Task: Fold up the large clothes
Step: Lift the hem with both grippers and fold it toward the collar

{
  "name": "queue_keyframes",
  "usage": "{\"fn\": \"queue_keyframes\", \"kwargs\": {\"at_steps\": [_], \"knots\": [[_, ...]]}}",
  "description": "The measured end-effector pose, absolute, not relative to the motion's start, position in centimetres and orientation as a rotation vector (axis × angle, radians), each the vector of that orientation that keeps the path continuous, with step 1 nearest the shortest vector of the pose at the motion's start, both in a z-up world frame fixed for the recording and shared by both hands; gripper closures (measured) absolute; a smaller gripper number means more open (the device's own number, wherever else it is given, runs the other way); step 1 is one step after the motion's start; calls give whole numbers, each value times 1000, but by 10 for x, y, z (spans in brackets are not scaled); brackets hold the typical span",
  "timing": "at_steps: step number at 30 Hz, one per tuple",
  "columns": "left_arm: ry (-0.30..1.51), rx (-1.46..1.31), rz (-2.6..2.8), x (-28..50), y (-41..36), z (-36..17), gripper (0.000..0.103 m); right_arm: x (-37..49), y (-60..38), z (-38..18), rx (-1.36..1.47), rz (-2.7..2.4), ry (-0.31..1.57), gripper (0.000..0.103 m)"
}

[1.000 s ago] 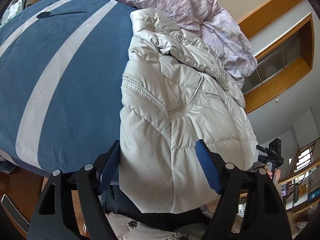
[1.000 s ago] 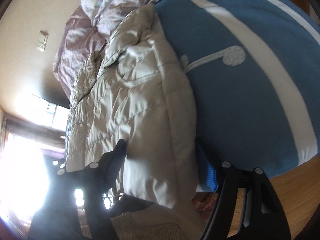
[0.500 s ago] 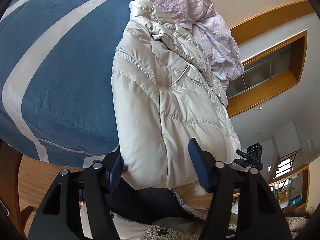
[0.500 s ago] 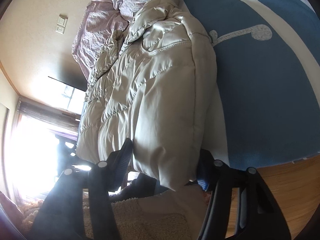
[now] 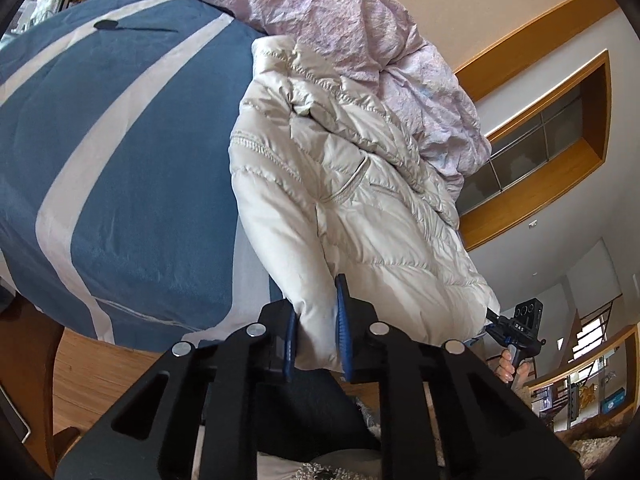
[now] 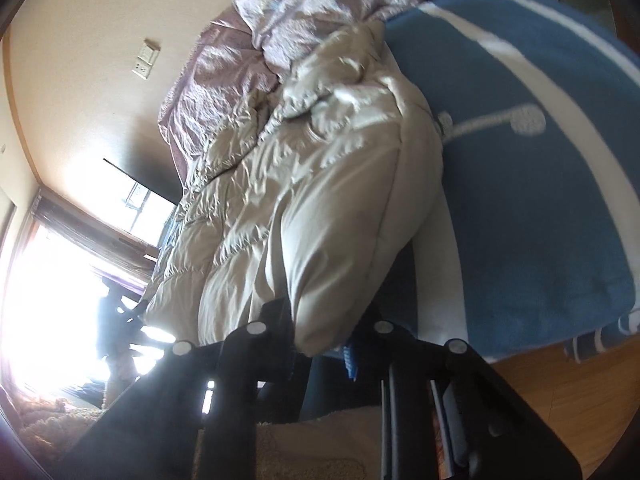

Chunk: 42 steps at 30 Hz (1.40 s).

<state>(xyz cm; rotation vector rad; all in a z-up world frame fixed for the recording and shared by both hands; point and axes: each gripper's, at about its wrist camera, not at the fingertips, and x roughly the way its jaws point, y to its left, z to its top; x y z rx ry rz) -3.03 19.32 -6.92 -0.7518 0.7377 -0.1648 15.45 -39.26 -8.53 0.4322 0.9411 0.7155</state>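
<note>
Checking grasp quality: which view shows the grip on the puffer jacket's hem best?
The left wrist view: sharp and evenly lit, the left gripper pinches the puffer jacket. The right wrist view is blurred and backlit, its right gripper closing on the hem.

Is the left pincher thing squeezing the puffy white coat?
Touching. The left wrist view shows the left gripper closed on the hem of the puffy white coat, blue pads pressing the fabric from both sides.

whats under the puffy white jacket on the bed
The jacket lies on a blue blanket with white stripes; its far end rests against a crumpled lilac duvet. What lies directly beneath it is covered. Both claws, left and right, pinch its near hem.
</note>
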Motion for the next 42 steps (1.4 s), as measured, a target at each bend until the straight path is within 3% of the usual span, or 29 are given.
{"fn": "queue_keyframes", "kwargs": {"at_steps": [12, 25, 33, 42], "knots": [[544, -734, -113, -17, 212, -15, 92, 155, -382, -10, 394, 679, 586, 85], [420, -629, -5, 77, 228, 67, 93, 225, -300, 85, 232, 409, 305, 86], [397, -568, 56, 147, 245, 91, 93, 290, -257, 112, 183, 277, 260, 86], [418, -559, 142, 238, 261, 70, 93, 381, -213, 89, 146, 95, 309, 86]]}}
